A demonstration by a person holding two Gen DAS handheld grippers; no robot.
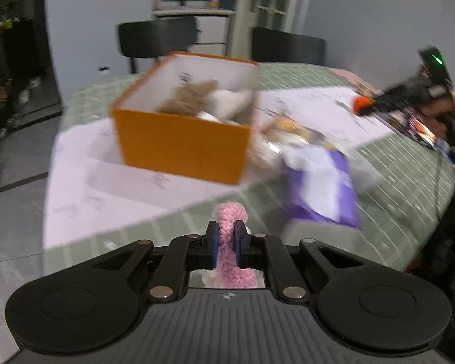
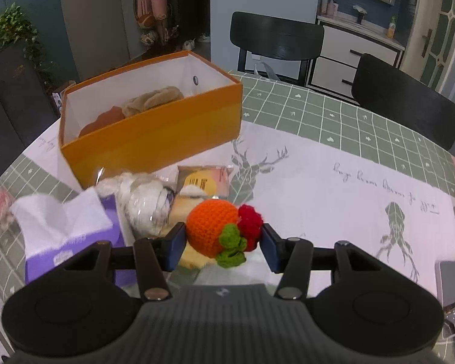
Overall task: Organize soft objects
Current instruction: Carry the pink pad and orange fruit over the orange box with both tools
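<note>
Left gripper (image 1: 227, 236) clamping pink knit toy (image 1: 230, 218), right gripper (image 2: 223, 244) gripping orange crochet fruit (image 2: 212, 230), orange box (image 2: 154, 139) beyond

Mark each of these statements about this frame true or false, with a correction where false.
1. The left gripper is shut on a pink knitted toy. True.
2. The right gripper is empty. False: it holds an orange crochet ball with red and green trim between its pads.
3. The orange box already holds soft toys. True: brown and tan plush lie inside.
4. The tissue box is inside the orange box. False: it stands on the table, in front of the box.
5. The orange box has its lid on. False: it is open at the top.
</note>
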